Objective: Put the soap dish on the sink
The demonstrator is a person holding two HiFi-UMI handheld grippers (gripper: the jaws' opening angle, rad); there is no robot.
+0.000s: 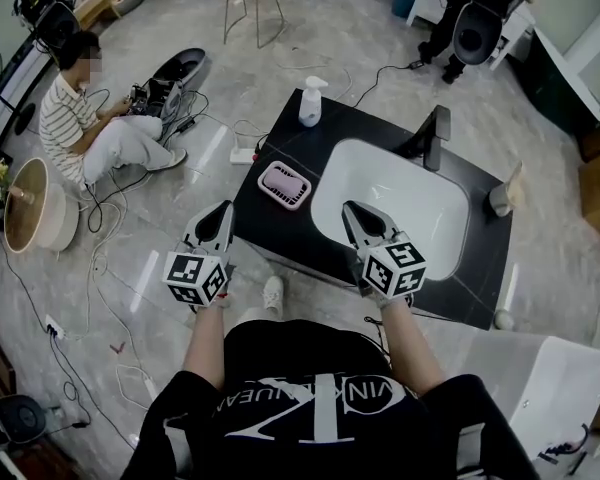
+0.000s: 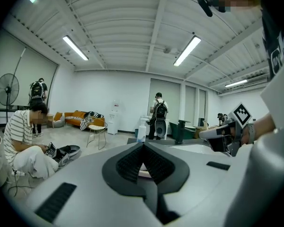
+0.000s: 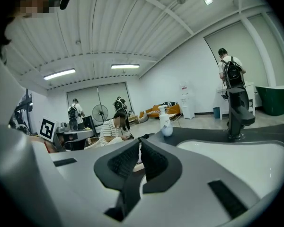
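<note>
The pink soap dish lies flat on the black surface, just left of the white sink basin and apart from its rim. A white pump bottle stands at the far left corner of the surface, and a black faucet stands behind the basin.

The left tool hangs at the near left edge of the surface with its jaws pressed together and nothing between them. The right tool hangs over the near rim of the basin, jaws likewise pressed together and empty. Neither touches the dish, and the left tool is the closer of the two.

The dish looks like a small, shallow plastic tray: a rounded pink rim around a paler ribbed middle. It is probably light and stiff, with a smooth wall that may slip under ribbed pads, more so if it is wet. The ribbed middle may be a loose drain insert, though this cannot be told from here, so tilting could spill it.

The best hold is likely on the raised rim of a long side, one jaw inside the wall and one outside, near the middle of that side so the tray stays level. A pinch across the whole width seems less sure, since the rounded corners could squirt out.
</note>
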